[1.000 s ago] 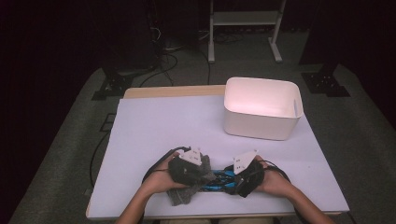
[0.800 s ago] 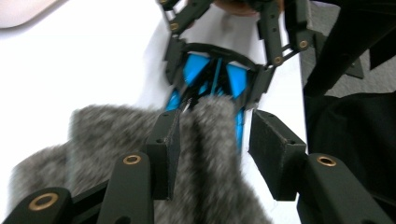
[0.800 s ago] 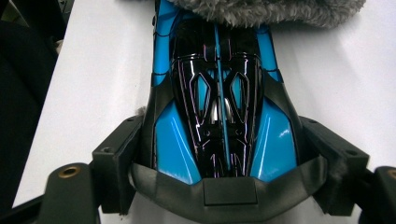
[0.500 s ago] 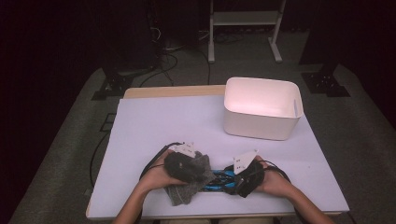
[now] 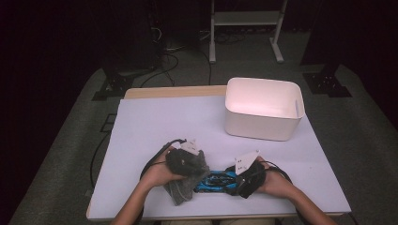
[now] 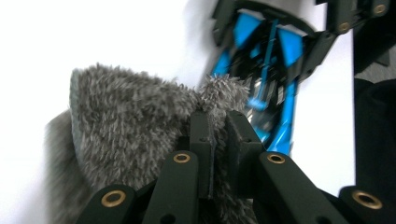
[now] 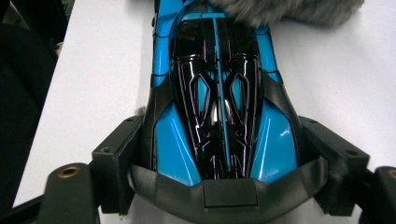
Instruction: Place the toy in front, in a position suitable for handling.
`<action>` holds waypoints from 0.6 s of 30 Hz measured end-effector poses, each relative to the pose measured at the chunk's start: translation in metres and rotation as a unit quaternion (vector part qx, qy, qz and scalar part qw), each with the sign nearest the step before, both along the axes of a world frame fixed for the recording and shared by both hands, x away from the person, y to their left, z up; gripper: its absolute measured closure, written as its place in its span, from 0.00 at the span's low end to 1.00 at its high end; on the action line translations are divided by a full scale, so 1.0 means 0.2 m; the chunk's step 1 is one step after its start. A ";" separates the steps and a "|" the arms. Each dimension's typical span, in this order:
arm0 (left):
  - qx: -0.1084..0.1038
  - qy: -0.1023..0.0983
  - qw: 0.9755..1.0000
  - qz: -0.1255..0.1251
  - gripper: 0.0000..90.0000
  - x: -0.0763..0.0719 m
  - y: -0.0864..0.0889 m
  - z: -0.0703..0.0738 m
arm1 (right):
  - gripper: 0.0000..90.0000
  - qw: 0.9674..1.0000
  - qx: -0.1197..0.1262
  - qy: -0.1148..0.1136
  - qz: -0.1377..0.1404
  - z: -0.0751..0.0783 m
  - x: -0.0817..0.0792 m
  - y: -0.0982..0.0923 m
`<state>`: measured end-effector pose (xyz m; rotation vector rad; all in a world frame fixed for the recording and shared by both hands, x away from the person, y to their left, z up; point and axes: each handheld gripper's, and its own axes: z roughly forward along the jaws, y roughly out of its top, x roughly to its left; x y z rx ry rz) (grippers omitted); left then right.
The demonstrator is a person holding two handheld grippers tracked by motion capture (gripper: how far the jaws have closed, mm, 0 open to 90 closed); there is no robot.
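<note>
A table (image 5: pixel 155 122) covered by a pale lilac sheet is seen from above, with a strip of bare wood shown along its far edge. It is stood on grey carpet (image 5: pixel 70 140) in a dark room; black cables (image 5: pixel 164 51) are trailed over the floor behind it, and the legs of a white stand (image 5: pixel 244 28) are seen at the back. A white tub (image 5: pixel 263 108) is set on the far right part of the table, well apart from the hands. Near the front edge a blue and black toy car (image 5: pixel 215 180) is laid on the sheet between the two grippers. Its rear end is clamped at both sides by the right gripper (image 7: pixel 224 186), whose jaws are held wide around the body, the car stretching away from them. A grey fluffy cloth (image 6: pixel 126 126) is laid just beside the car's other end, with part of it touching the car's nose in the right gripper view. The left gripper (image 6: pixel 212 135) is closed tight on a fold of that cloth, its jaws having just been closing, and a tuft of the pile is pinched between the pads. In the high view the cloth is partly hidden under the left hand (image 5: pixel 162 171), and the car's rear under the right hand (image 5: pixel 274 180).
</note>
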<state>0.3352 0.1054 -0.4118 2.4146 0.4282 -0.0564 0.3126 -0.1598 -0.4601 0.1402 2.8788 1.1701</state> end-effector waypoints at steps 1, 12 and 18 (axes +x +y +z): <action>-0.001 0.001 1.000 0.010 0.92 0.01 0.03 0.00 | 0.24 1.000 0.000 0.000 0.001 0.00 0.00 0.00; -0.032 0.023 0.997 -0.070 0.92 0.02 -0.29 0.05 | 0.24 1.000 0.001 0.001 -0.001 0.00 0.00 0.00; -0.014 0.035 0.993 -0.108 0.92 -0.03 -0.38 0.04 | 0.24 1.000 0.003 0.003 -0.001 0.00 0.00 0.00</action>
